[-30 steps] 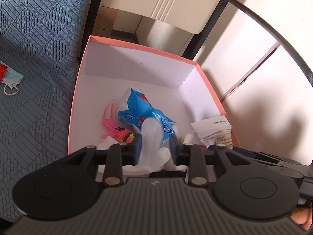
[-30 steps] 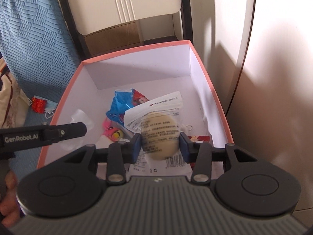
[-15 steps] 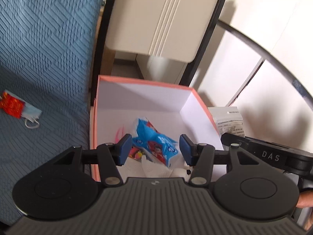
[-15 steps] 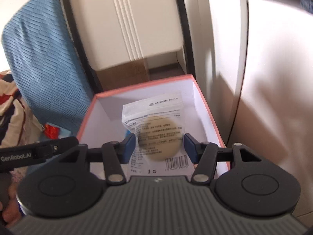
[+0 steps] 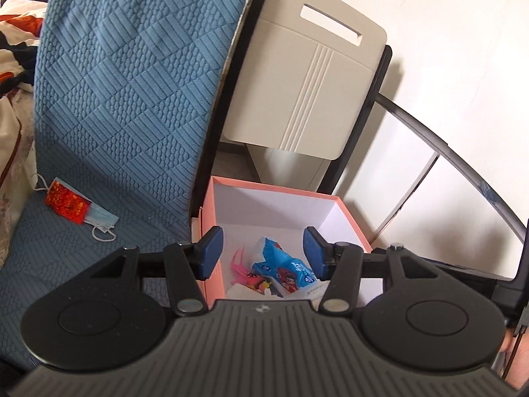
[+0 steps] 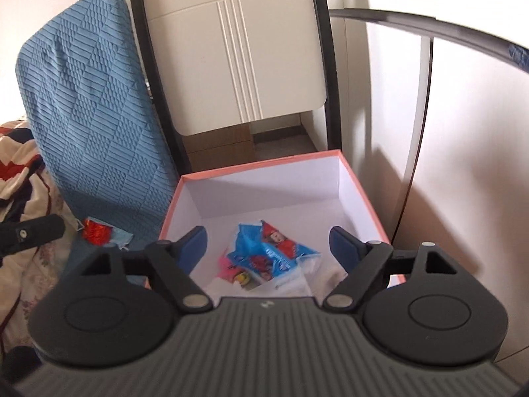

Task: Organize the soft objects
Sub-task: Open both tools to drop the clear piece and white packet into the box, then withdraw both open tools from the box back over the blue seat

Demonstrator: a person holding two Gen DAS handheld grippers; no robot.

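Observation:
A pink box [image 5: 274, 188] with white inside walls [image 6: 264, 185] stands beside a blue cushion. In it lie a blue tissue pack [image 5: 284, 266] [image 6: 271, 251], a pink toy [image 5: 243, 269], white cloth and a white packet [image 6: 287, 284], partly hidden by the gripper bodies. My left gripper [image 5: 263, 253] is open and empty above the box's near left side. My right gripper [image 6: 269, 248] is open and empty above the box. A red packet on a blue face mask [image 5: 77, 210] [image 6: 99, 231] lies on the cushion to the left.
The blue quilted cushion [image 5: 115, 99] stands upright to the left. A beige chair back [image 5: 307, 82] [image 6: 238, 59] rises behind the box. A white wall and a dark curved bar [image 6: 413, 20] are to the right. Patterned bedding [image 6: 20, 198] lies far left.
Both grippers have opened and let go: the left dropped the white cloth, the right dropped the packet with the beige pad into the box. Both have pulled back and up.

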